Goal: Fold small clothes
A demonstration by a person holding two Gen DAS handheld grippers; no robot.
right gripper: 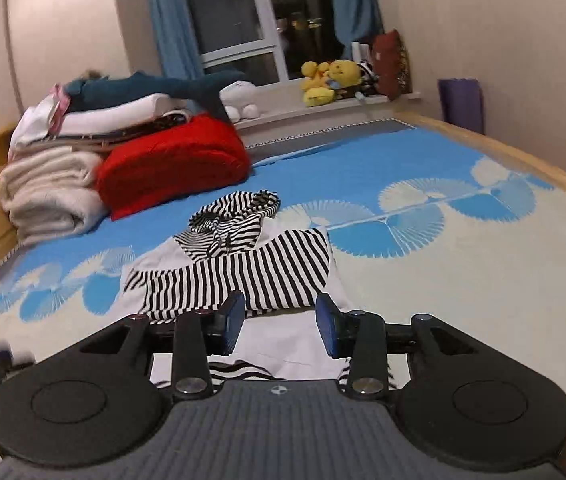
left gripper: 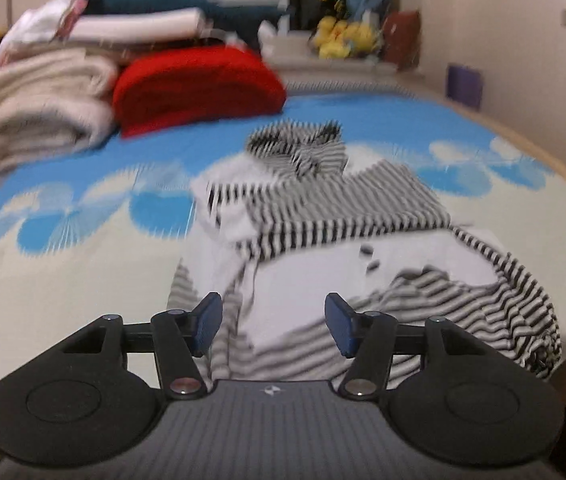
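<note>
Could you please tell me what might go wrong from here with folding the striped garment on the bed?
1. Both the left gripper and the right gripper stand open with nothing held, so the striped garment may spring back out of its folds.
2. Its hood lies bunched beyond the body, which could leave a lumpy result.
3. The garment's near edge hides under the grippers, so a regrasp might catch several layers.

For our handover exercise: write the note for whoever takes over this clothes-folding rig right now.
Left gripper: open, empty.
Right gripper: open, empty.
Striped garment: lies on the bed cover ahead of both grippers, partly folded, a striped panel laid across its white middle, hood at the far end.
Left to do: finish the folds. The lower part looks loose in the left wrist view.
</note>
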